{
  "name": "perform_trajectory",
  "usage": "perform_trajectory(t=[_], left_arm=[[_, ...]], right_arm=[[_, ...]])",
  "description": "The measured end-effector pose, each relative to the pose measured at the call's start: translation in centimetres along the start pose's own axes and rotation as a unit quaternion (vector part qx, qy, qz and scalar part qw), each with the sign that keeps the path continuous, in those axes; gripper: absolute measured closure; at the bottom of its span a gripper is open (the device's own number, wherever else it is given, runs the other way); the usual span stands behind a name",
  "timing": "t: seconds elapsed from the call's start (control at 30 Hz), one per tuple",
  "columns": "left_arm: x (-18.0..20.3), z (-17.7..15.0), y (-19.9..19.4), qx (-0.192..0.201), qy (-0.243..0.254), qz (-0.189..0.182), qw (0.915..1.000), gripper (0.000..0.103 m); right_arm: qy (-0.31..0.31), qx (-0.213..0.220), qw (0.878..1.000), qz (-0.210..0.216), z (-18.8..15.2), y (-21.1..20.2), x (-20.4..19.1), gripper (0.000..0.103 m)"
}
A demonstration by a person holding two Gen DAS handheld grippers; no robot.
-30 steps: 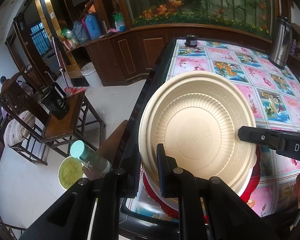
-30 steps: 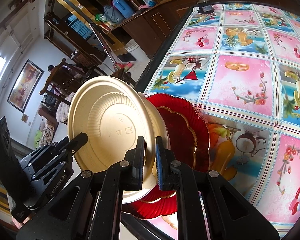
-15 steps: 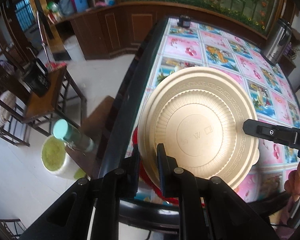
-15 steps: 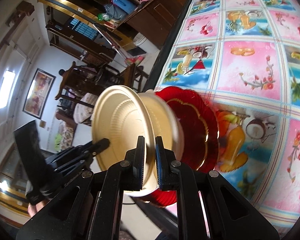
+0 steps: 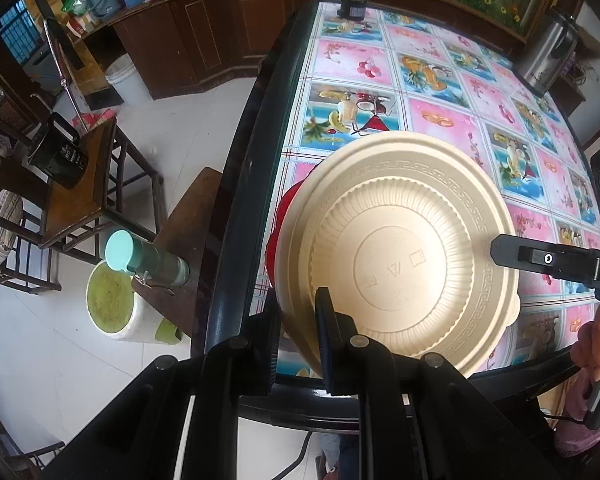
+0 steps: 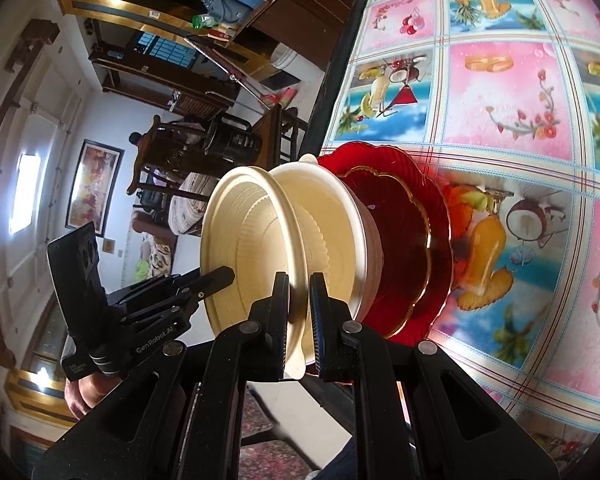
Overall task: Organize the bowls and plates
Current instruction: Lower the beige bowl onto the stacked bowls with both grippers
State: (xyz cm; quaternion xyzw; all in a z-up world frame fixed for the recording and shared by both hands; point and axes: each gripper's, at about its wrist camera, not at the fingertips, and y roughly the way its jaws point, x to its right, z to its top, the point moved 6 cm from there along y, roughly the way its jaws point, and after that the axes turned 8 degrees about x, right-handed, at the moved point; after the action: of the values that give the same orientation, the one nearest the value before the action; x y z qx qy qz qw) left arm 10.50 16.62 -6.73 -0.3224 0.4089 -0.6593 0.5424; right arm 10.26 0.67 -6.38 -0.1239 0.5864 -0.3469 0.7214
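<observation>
A cream bowl (image 5: 400,248) is held at its rim by both tongs, the left tongs (image 5: 298,340) clamped on the near edge and the right tongs (image 6: 300,316) clamped on the rim at the opposite side. The two-sided grip is judged to be used so that the wide, light bowl is kept level and steady while it is set down. A second cream bowl (image 6: 340,216) is seen directly beneath the held one, apparently nested with it, and red plates (image 6: 404,236) are stacked below that, on the bench (image 5: 432,92) near its dark edge. The stack lies just beyond the fingertips of both tongs. The likely step is nesting bowl into bowl; whether the held bowl is already seated cannot be told. The patterned cloth beyond the stack is left bare.
</observation>
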Motion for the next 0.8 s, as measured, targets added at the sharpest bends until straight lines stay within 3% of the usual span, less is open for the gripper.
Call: perform_trajectory(t=[0.8], left_arm=[[1.1,0.2,1.7,-0.003,0.028,0.029,0.9992,0.086]], right_arm=[[0.021,-0.001,1.0,-0.005,1.2,0.5,2.4,0.093]])
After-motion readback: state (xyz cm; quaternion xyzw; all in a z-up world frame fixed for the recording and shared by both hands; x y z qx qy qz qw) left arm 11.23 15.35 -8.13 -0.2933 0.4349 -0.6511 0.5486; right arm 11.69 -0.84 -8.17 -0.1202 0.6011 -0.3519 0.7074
